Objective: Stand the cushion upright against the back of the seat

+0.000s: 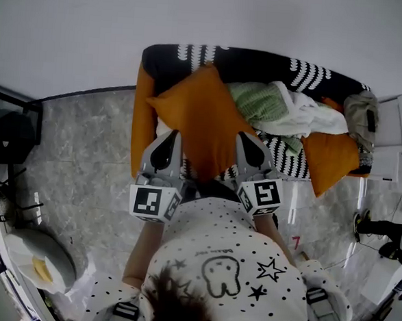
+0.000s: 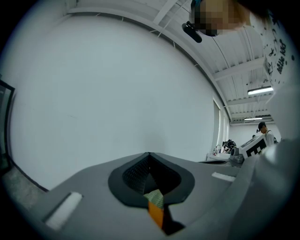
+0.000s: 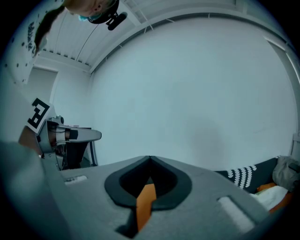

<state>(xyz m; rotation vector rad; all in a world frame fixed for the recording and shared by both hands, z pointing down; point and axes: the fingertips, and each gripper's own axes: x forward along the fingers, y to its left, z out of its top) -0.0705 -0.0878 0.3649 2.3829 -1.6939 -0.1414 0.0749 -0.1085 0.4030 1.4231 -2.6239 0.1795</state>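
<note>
Cushion [image 1: 204, 119] over seat [image 1: 249, 60]; green blanket [image 1: 256, 102], white cloth [image 1: 307, 117] beside.

1. No word or number can be read for certain.
2. Left marker cube [image 1: 153, 202], on the left gripper [image 1: 170, 134], just on the near side of the cushion [image 1: 202, 119]: a black-and-white square code, no letters.
3. Right marker cube [image 1: 262, 195], on the right gripper [image 1: 246, 136], also on the cushion's near side: a code of the same kind.
4. Shirt [image 1: 234, 275], nearer than the cushion: a small line of print above a cartoon tooth, too small to read.
5. Red mark [image 1: 295, 242] on the floor [image 1: 84, 155], near and right of the cushion: perhaps a 7, cannot tell.
</note>
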